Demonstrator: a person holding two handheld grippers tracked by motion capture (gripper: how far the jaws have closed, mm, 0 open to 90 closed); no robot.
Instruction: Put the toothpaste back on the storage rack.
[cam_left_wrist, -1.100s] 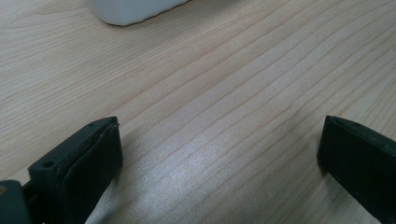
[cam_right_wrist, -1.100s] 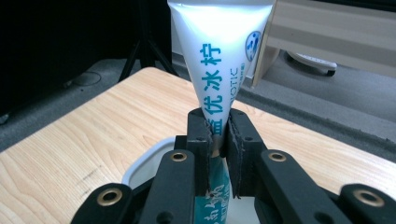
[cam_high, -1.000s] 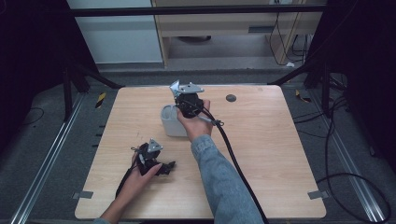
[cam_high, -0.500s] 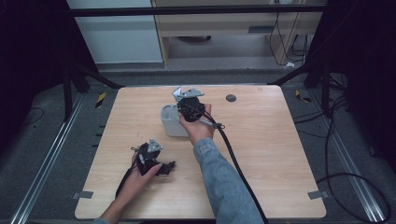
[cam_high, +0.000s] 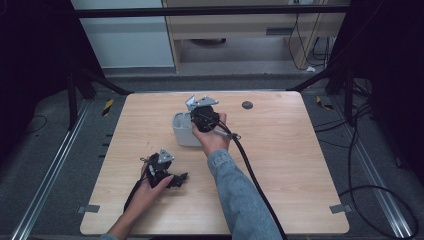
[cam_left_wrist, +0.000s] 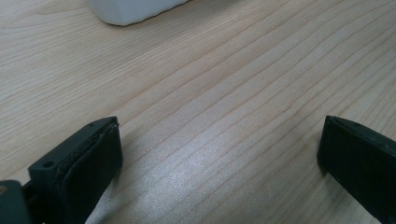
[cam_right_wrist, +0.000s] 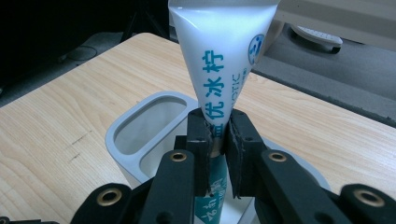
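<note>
- the right gripper (cam_right_wrist: 218, 135) was clenched on a white tube (cam_right_wrist: 219, 51) with teal lettering, its two black jaws pinching the tube's narrow lower part.
- the tube stood nearly upright in the right gripper view, widening toward 12 o'clock to a flat crimped end, while its lower end dropped behind the jaws toward 6 o'clock.
- a pale grey holder (cam_right_wrist: 140, 126) with oval compartments sat directly under the gripper; one open compartment lay at about 9 o'clock of the jaws, and the tube's lower end hung over the compartment beside it. whether the tip touched the holder could not be told.
- in the high view the right gripper (cam_high: 204, 116) hovered over the holder (cam_high: 181, 131), which stood on the wooden table (cam_high: 300, 165) a little toward 12 o'clock of its centre.
- the left gripper (cam_high: 161, 169) rested at about 7 o'clock of the holder, well apart from it.
- in the left gripper view its jaws stood wide and released over bare wood, with the holder's base (cam_left_wrist: 130, 9) at 12 o'clock.
- a small dark round disc (cam_high: 247, 105) lay on the table at about 2 o'clock of the holder.
</note>
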